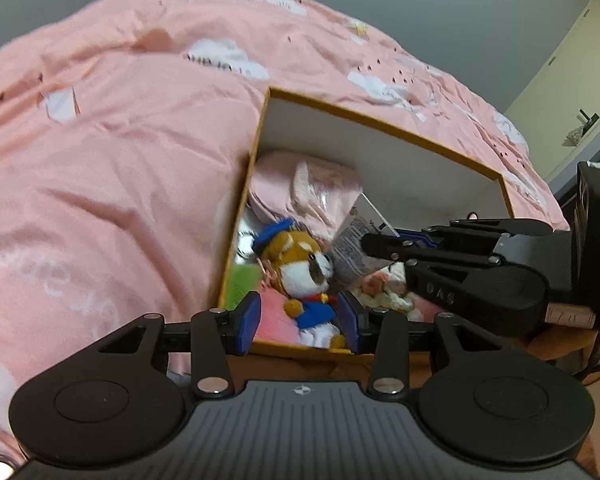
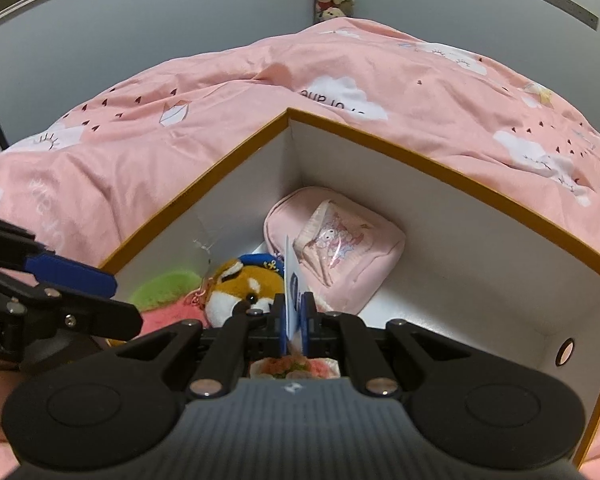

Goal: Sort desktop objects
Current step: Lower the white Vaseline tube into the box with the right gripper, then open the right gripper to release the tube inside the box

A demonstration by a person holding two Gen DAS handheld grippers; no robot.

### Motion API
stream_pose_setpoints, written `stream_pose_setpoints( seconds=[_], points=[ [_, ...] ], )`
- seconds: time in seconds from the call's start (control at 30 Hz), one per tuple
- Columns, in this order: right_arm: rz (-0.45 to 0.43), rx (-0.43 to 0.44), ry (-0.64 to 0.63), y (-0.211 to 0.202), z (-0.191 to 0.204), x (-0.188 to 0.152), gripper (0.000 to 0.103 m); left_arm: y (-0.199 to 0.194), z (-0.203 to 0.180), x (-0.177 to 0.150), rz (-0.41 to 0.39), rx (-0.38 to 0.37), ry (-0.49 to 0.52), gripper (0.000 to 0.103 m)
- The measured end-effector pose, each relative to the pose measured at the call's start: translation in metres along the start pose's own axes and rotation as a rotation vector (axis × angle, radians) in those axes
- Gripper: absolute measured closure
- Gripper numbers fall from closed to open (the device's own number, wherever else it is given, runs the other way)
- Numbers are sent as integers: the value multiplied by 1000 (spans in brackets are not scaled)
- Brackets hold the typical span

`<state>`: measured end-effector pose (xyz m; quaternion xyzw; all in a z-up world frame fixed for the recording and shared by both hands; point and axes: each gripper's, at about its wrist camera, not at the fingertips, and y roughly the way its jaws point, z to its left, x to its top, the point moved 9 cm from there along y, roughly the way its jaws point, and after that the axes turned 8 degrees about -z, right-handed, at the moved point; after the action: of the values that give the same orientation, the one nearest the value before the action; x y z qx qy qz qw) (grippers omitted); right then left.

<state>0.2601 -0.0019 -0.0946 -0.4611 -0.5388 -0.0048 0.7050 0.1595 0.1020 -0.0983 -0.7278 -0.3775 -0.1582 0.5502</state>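
Inside, fuzzy plush dog [image 2: 236, 292], quilted pink pouch [image 2: 340, 240], stiff white-walled box [image 2: 460, 248].

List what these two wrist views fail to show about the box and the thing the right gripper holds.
- Print on the flat packet held by the right gripper: blurred in the left wrist view, edge-on in the right wrist view.
- Box floor near the camera: hidden by the gripper body in the right wrist view.
- Green item: mostly covered by the plush dog and the left gripper; its kind is unclear.
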Motion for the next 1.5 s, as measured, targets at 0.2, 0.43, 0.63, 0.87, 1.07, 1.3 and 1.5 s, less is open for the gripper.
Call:
stream_pose_setpoints(
  seconds=[0.2,0.43,0.63,0.87,1.07,1.3,1.5],
  points=[
    [-114,2,66,-24,-3,43,98,-15,15,14,-71,56,-7,55],
    [-161,67,189,-13,14,77,98,-10,29,12,-49,89,-30,61],
    [-121,65,353,20,15,77,98,-3,33,9,-35,101,-29,65],
    [-90,26,409,23,8,61,98,1,33,2,-15,88,-29,65],
    [60,78,527,16,0,27,98,4,34,1,-9,81,-42,65],
    [55,91,600,21,0,27,97,3,30,1,-5,82,-40,65],
    [63,69,547,41,9,42,92,4,29,0,-2,81,-38,66]
  ],
)
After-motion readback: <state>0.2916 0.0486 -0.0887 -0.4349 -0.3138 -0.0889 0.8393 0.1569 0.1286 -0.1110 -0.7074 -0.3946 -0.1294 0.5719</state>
